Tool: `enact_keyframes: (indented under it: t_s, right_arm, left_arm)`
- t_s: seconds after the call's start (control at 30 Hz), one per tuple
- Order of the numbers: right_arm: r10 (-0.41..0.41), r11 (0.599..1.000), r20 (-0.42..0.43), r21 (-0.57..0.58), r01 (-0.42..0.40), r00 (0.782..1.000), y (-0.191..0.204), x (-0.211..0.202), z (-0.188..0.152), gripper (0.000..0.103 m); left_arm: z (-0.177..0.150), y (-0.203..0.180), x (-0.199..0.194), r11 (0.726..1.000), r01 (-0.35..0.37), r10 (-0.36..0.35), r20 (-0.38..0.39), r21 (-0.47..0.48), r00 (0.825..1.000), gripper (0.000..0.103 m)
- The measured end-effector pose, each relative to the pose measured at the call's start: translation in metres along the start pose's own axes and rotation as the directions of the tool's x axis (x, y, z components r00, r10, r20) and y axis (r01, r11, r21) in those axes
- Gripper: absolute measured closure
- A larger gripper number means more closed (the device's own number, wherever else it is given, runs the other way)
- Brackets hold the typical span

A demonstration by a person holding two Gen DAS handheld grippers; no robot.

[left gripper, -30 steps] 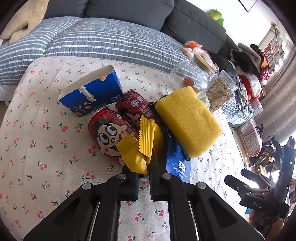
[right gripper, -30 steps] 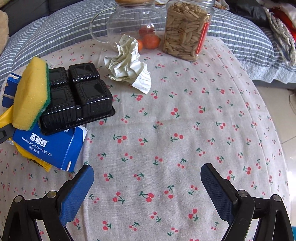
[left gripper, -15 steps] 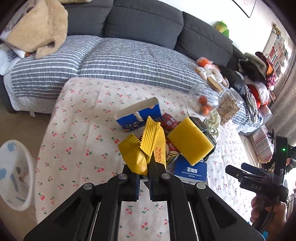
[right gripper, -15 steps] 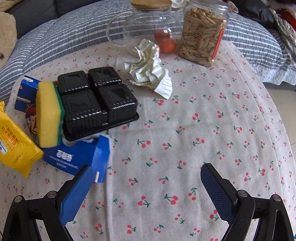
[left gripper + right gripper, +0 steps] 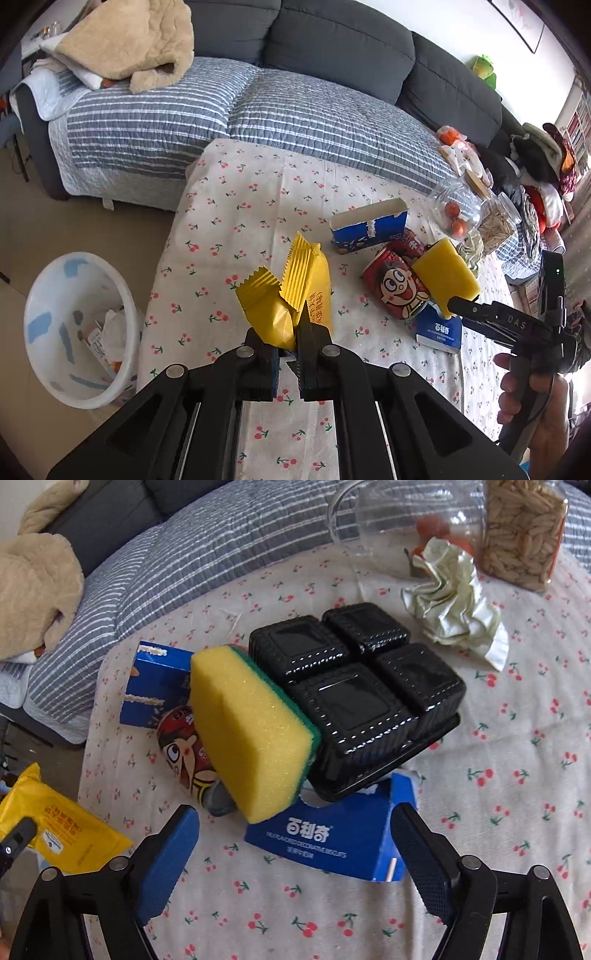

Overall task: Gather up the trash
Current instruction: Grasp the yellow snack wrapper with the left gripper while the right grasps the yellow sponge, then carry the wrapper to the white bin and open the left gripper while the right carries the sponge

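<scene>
Left gripper (image 5: 287,345): clenched on two yellow snack wrappers (image 5: 291,295), pinched at their lower ends, crimped tops fanning upward. Held above the cherry-print tablecloth (image 5: 240,221), near the table's left edge. Same wrappers visible at the lower left of the right wrist view (image 5: 62,830).

White waste bin (image 5: 33,306): on the floor, left of the table, holding crumpled paper and scraps.

Right gripper (image 5: 295,845): jaws wide apart and closing, nothing pressed by the blue pads (image 5: 173,849). Blue biscuit box (image 5: 332,838) lying flat between and just beyond the fingertips, not touched. In the left wrist view, seen at the right edge (image 5: 465,306), carried by a hand (image 5: 535,406).

Pile on the table: black plastic tray (image 5: 354,701) upside down, resting on the blue biscuit box. Yellow sponge (image 5: 251,731) with green backing, tilted, leaning against the tray. Red cartoon cans (image 5: 181,746) under and left of the sponge. Second blue box (image 5: 151,686), open-ended, behind the cans.

Crumpled paper (image 5: 454,605): beyond the tray, just in front of the glass jug (image 5: 373,524) and seed jar (image 5: 521,535).

Striped sofa cover (image 5: 295,118) behind the table.
</scene>
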State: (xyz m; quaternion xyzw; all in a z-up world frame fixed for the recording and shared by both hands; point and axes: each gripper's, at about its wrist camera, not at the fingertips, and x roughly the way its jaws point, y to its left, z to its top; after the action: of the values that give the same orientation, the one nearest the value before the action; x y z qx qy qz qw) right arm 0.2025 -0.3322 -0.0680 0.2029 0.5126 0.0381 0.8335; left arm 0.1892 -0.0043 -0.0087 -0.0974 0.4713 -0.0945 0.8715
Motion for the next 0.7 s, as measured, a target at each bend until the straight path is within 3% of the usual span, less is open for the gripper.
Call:
enact_keyframes:
  t_s: [0.13, 0.3, 0.5, 0.7]
  right_arm:
    - [0.059, 0.995, 0.001, 0.078, -0.059, 0.998, -0.002, 0.019, 0.004, 0.029]
    - [0.123, 0.984, 0.017, 0.125, -0.124, 0.992, 0.001, 0.03, 0.003, 0.051]
    - [0.115, 0.992, 0.056, 0.039, -0.117, 0.992, 0.018, 0.017, 0.001, 0.066]
    - [0.084, 0.994, 0.091, -0.073, -0.078, 0.992, 0.03, -0.009, -0.007, 0.069]
  left_arm:
    - [-0.001, 0.011, -0.003, 1.0, 0.001, -0.001, -0.005, -0.018, 1.0, 0.096]
    - [0.0, 0.018, -0.006, 1.0, 0.004, -0.004, -0.003, -0.024, 1.0, 0.096]
    - [0.0, 0.021, -0.011, 1.0, 0.01, -0.009, 0.005, -0.028, 1.0, 0.096]
    - [0.003, 0.028, -0.023, 1.0, -0.009, 0.01, 0.04, -0.024, 0.999, 0.096]
